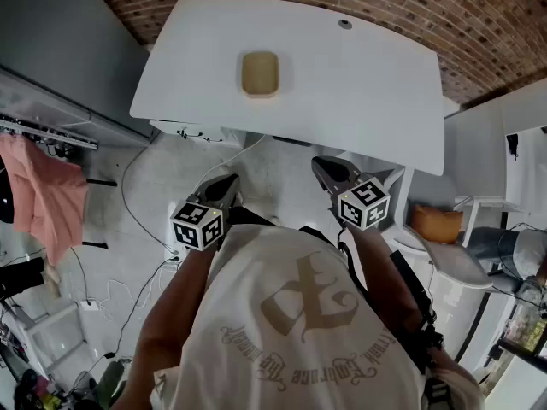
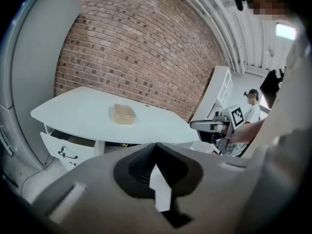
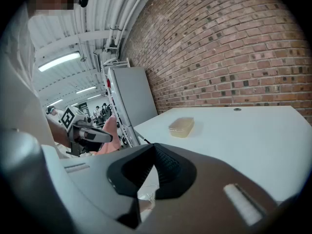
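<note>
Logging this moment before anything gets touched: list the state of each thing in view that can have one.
left gripper: shut, nothing between the jaws, short of the table.
right gripper: shut, nothing between the jaws, short of the table.
container: looks closed, lid on, flat on the table, untouched.
drawer: looks pulled partly out under the table.

The container (image 1: 259, 73) lies on the table (image 1: 359, 92), ahead of both claws.

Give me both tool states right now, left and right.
Left tool: closed, holding nothing.
Right tool: closed, holding nothing.
</note>
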The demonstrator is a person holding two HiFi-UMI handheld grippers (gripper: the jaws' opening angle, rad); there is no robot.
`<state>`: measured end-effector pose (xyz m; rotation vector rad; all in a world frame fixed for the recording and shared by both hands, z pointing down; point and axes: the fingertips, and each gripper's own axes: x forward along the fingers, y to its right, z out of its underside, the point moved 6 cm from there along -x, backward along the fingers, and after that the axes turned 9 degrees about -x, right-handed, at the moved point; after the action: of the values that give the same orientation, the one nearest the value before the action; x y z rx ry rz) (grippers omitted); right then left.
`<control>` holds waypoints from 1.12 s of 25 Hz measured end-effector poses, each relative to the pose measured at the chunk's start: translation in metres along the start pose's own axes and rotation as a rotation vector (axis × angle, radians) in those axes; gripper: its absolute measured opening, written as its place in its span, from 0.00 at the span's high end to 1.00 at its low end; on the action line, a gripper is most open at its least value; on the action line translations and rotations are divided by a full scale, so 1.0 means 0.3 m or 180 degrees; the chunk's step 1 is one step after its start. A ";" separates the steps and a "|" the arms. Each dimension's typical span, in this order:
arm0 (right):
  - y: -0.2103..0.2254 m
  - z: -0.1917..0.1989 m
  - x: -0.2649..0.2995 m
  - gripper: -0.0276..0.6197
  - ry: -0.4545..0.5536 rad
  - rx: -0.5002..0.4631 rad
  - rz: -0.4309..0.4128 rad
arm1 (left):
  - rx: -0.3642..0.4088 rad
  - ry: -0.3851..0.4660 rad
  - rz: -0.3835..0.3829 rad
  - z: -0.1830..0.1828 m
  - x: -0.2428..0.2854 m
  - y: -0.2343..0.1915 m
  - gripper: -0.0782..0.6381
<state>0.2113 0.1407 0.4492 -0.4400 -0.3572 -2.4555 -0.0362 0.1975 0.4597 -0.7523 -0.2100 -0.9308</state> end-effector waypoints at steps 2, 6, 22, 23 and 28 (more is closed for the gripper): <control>-0.010 0.007 -0.020 0.95 0.0016 0.0033 -0.0008 | -0.0009 0.0017 -0.0030 0.010 -0.016 0.015 0.89; -0.024 0.010 -0.043 0.95 0.0056 0.0026 -0.0033 | -0.0013 0.0048 -0.0079 0.026 -0.039 0.034 0.89; 0.013 0.003 -0.003 0.95 0.0081 0.0087 0.0091 | -0.0073 0.0026 -0.0152 0.005 -0.039 0.007 0.89; 0.018 0.000 0.006 0.95 0.0071 0.0088 0.0091 | -0.0089 0.0025 -0.0157 0.002 -0.036 -0.003 0.89; 0.056 -0.025 0.064 0.95 0.0011 0.0110 0.0128 | -0.0120 0.0014 -0.0139 -0.038 -0.003 -0.062 0.89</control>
<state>0.2052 0.1151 0.4525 -0.4241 -0.3853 -2.4073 -0.0530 0.1836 0.4602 -0.7832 -0.2061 -0.9799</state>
